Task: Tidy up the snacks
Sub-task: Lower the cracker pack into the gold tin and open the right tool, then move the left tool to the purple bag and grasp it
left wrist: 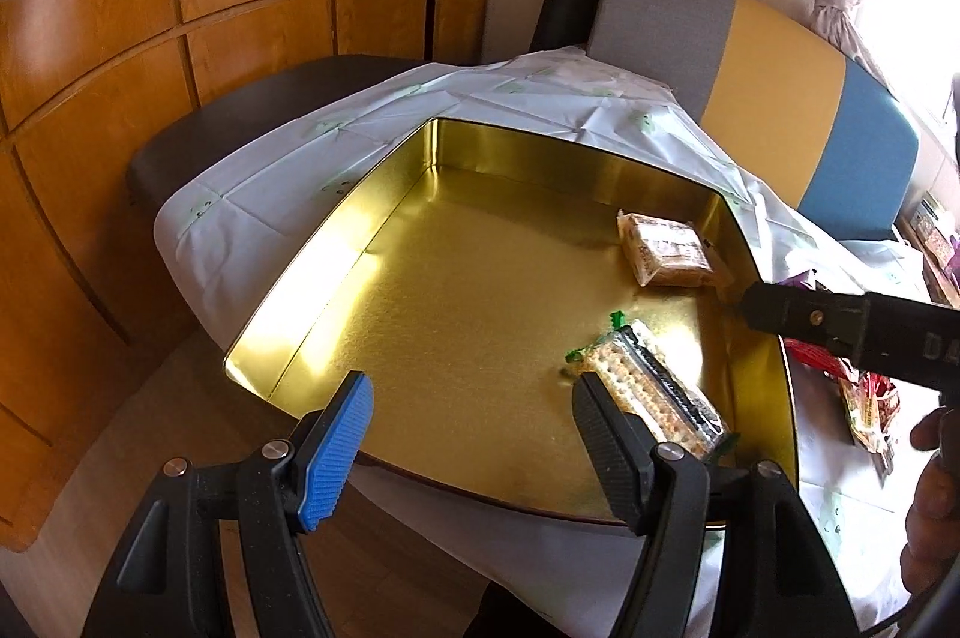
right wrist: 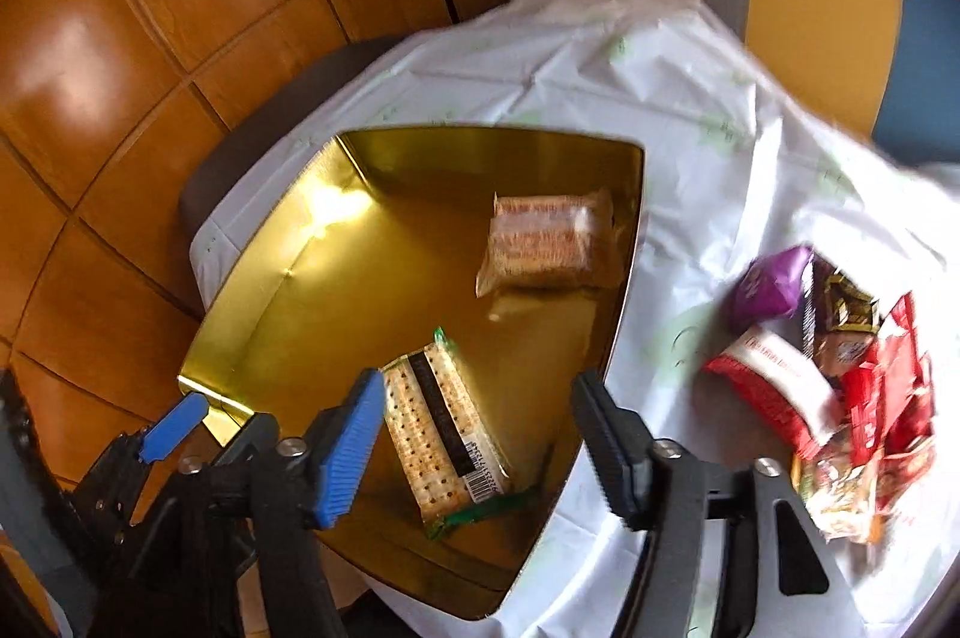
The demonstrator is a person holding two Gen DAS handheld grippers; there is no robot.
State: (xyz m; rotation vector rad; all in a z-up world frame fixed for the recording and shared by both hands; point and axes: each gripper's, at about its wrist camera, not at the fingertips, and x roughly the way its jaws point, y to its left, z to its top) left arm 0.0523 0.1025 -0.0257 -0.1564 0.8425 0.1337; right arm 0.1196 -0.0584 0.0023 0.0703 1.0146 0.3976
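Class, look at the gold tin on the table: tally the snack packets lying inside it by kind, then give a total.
Cracker packet with a green end and dark stripe: 1
Brown wafer packet: 1
Total inside the gold tin: 2
The pile of packets beside the tin on the cloth is not counted.

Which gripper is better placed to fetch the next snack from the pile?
Right. The right gripper is open and empty beside the snack pile on the tablecloth; the left gripper, also open, hovers over the gold tin's far side.
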